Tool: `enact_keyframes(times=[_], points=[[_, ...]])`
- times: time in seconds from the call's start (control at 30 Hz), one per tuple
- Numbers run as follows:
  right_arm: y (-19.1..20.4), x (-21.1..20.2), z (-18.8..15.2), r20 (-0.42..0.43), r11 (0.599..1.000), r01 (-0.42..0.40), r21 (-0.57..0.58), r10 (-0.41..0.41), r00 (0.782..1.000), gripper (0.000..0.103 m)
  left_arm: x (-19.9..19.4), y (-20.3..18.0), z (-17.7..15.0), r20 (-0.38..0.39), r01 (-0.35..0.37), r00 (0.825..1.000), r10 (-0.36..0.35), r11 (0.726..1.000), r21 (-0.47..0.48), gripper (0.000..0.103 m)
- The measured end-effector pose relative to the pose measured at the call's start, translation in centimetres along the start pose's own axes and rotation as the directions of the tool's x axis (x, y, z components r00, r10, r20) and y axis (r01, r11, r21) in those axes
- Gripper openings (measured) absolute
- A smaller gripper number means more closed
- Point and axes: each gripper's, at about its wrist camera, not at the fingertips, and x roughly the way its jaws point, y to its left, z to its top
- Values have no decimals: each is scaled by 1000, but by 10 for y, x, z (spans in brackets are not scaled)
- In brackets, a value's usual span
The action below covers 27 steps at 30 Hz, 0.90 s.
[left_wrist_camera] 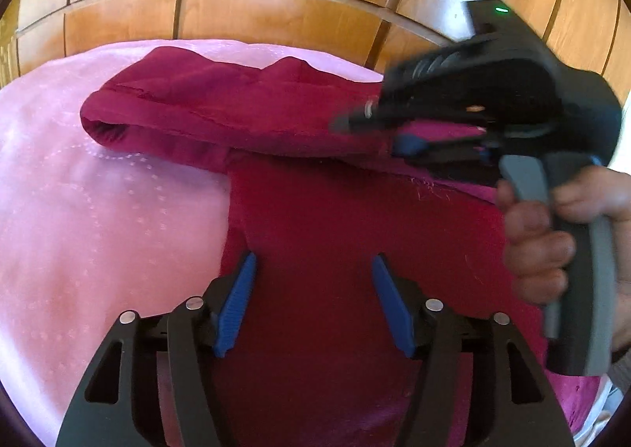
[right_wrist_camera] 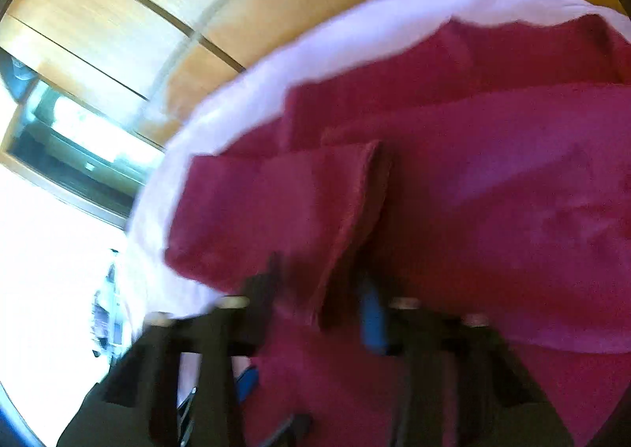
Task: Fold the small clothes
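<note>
One wall of glossy wood panels (left_wrist_camera: 276, 13) stands behind the garment and fills the far side of the scene. In the right wrist view a bright window (right_wrist_camera: 79, 139) shows to the left of the garment, blurred.

Next in size is the pink cover (left_wrist_camera: 98, 210), patterned with pale dotted lines. It lies under the garment and shows bare to its left and behind it.

Dark red garment (left_wrist_camera: 315, 218): lies flat on the pink cover. Its near part is a broad smooth panel. Its far part is a thick fold running crosswise, with an open rolled end at the left. A lighter magenta face of the cloth shows at the garment's right side.

Left gripper (left_wrist_camera: 313, 265): positioned over the near panel of the garment and pointing down at it. The jaws stand partly apart, the blue pads (left_wrist_camera: 236, 305) well separated. Cloth shows in the gap, but the pads do not press on it.

Right gripper (left_wrist_camera: 374, 133): positioned at the right end of the garment's far fold, seen side-on and motion-blurred. Its jaws are closed. Whether cloth is pinched between them cannot be determined. A green lamp (left_wrist_camera: 501, 10) glows on top of its body.

Right hand (left_wrist_camera: 544, 242): wrapped around the grey handle, to the right of the garment.
</note>
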Motion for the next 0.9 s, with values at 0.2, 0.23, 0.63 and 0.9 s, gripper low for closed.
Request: enact_keyframes(times=[0.2, 0.23, 0.63, 0.9], points=[[52, -74, 3, 210, 971, 89, -223, -41, 977, 6, 0, 5, -1, 3, 44, 999, -44, 999, -19, 64], [59, -91, 5, 245, 960, 112, -257, -47, 968, 6, 1, 3, -1, 2, 38, 999, -38, 999, -12, 64], [-64, -188, 5, 389, 949, 312, -43, -271, 880, 6, 0, 0, -1, -5, 13, 1000, -13, 1000, 6, 64], [-176, -168, -25, 237, 908, 383, 171, -415, 878, 6, 2, -6, 1, -18, -13, 1000, 14, 1000, 27, 64]])
